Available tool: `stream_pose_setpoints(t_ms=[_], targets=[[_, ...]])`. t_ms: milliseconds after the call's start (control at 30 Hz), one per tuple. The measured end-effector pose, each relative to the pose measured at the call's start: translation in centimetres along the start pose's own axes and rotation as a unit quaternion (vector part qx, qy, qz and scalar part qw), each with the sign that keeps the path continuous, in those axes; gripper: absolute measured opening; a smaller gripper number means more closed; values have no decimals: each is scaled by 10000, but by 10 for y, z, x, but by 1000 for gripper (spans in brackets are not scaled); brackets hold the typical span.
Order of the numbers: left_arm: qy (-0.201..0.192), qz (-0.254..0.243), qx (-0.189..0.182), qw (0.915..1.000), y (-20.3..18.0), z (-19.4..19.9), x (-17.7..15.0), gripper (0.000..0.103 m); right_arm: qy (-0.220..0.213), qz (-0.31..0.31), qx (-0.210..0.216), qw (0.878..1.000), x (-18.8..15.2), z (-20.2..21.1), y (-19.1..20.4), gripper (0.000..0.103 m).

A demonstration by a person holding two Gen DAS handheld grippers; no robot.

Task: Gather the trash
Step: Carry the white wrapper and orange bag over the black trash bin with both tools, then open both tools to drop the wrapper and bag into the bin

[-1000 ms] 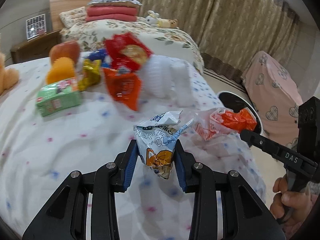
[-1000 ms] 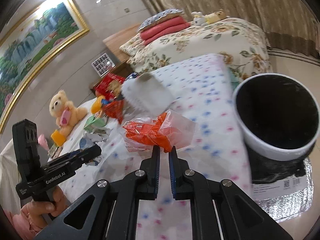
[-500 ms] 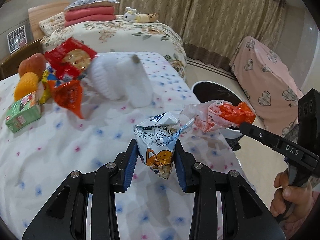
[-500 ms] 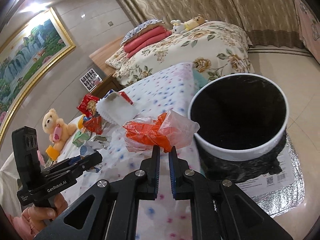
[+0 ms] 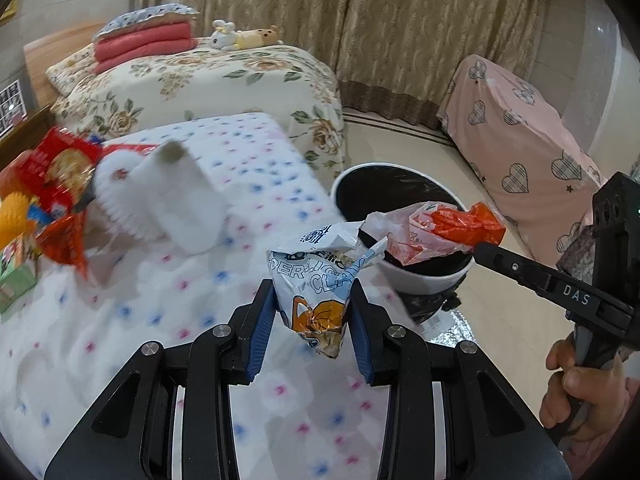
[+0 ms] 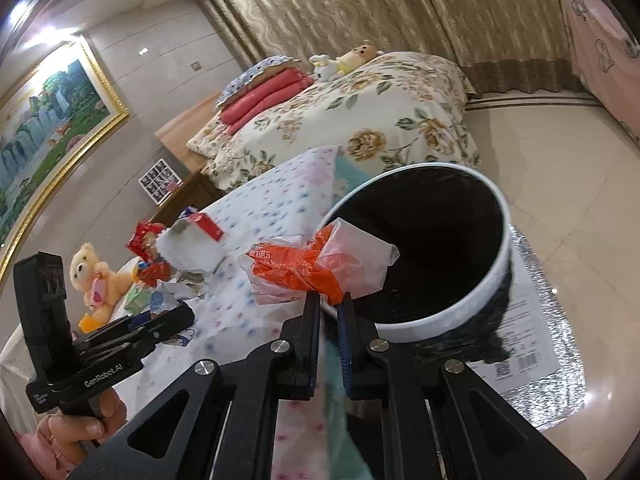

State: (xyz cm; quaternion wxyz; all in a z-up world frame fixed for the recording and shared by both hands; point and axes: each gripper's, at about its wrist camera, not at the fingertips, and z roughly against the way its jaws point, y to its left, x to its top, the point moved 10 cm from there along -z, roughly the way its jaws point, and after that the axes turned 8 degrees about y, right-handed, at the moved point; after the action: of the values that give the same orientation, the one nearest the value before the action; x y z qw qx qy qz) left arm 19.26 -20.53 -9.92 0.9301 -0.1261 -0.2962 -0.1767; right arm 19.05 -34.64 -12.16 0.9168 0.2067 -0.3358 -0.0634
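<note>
My left gripper (image 5: 313, 304) is shut on a crumpled white and blue snack bag (image 5: 320, 280) with an orange cartoon print, held above the dotted bedspread near its right edge. My right gripper (image 6: 329, 300) is shut on a clear plastic bag with orange wrapping (image 6: 316, 268) inside. That bag (image 5: 440, 232) hangs over the near rim of the white bin with a black liner (image 6: 460, 320), which stands on the floor beside the bed (image 5: 416, 284). The left gripper (image 6: 160, 320) shows at the lower left of the right wrist view.
A white fluffy toy (image 5: 160, 196), red snack packets (image 5: 56, 172), an orange spiky ball (image 5: 12, 220) and a green box (image 5: 16, 276) lie on the bedspread. A teddy bear (image 6: 94, 276) sits further back. A floral bed (image 5: 200, 80) and pink-covered furniture (image 5: 520, 136) flank the tiled floor.
Both grippers have swung to the right, away from the pile on the bed. The bin has come closer and the orange bag now hangs over its rim. Both grips are unchanged.
</note>
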Motion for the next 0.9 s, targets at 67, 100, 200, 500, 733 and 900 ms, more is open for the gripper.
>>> stream_pose_setpoints(t_ms=[67,100,200,500,733,900], targets=[[25,-79,-29,10000,-8,-6,5,34,-17,-45,-53,10000,1,3,-7,9],[33,-102,-37,9999,-12,-9,7,34,-43,-75,-97,9999,3,5,-12,9],[76,-193,-73,9998,-22,-18,14,34,-97,-141,-198,9997,9,9,-25,9],[175,-375,-170,9990,-42,-42,36,34,-96,-225,-512,9984,25,6,-52,9],[247,-452,-241,9984,-54,-59,54,34,10,-228,-793,9966,35,-2,-69,9],[322,-541,-278,9976,-63,-70,61,37,120,-177,-880,9959,41,-11,-72,9]])
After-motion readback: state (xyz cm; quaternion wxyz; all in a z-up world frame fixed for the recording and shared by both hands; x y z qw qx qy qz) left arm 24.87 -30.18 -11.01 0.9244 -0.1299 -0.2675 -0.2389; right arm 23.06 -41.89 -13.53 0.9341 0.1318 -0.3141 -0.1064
